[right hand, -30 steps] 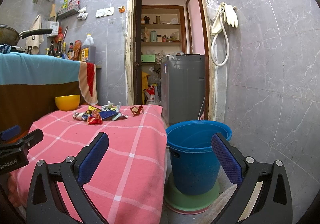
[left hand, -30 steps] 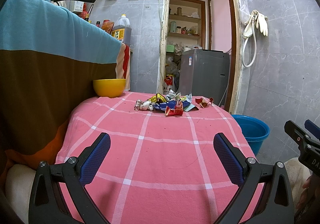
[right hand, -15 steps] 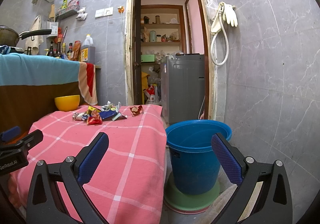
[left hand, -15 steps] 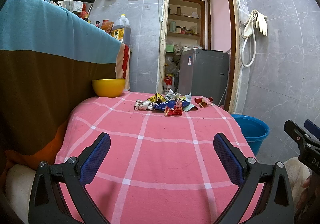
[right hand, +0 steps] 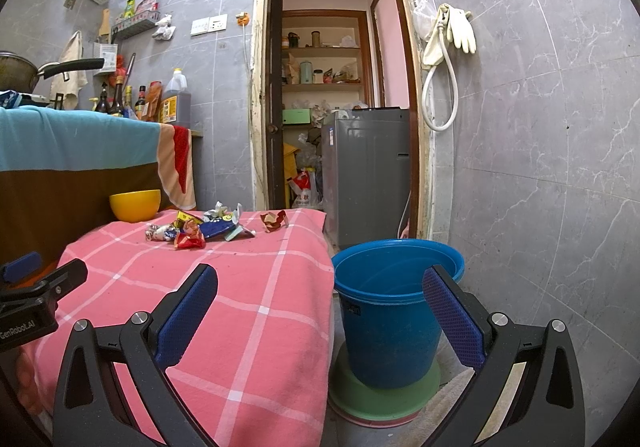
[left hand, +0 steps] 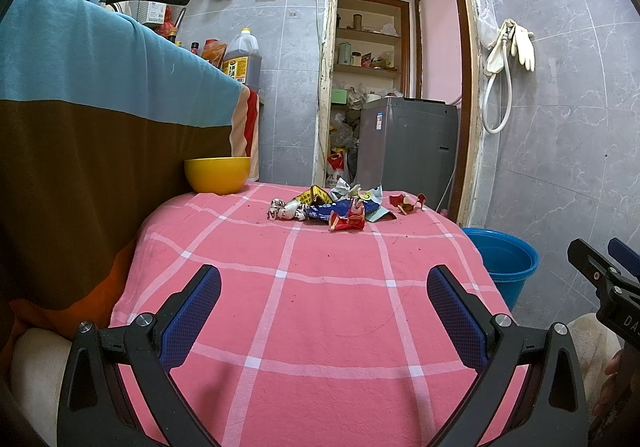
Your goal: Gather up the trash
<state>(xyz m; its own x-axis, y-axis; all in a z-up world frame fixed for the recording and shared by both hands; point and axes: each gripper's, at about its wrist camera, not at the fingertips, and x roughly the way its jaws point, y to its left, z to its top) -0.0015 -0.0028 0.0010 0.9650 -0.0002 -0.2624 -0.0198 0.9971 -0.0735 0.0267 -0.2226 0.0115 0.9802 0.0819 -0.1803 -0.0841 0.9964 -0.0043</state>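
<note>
Wrappers (left hand: 336, 209) are heaped at 12 o'clock on the cloth (left hand: 320, 299), unobstructed; the bucket (right hand: 394, 311) is fully seen only from the right wrist. Both the left gripper (left hand: 324, 311) and right gripper (right hand: 320, 311) are spread apart, empty.

"GenRobot.AI" on the left claw's (right hand: 24, 283) black body, "DA" on the right claw's (left hand: 616, 267) body, wrapper print unreadable

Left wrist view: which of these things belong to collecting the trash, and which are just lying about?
Part of the job:
- pile of crumpled wrappers on the pink cloth
- lone red wrapper beside the pile
- blue bucket on the floor, the likely bin
- left gripper and right gripper, both open and empty

Just lying about:
- yellow bowl
- oil jug
- rubber gloves
- washing machine
</note>
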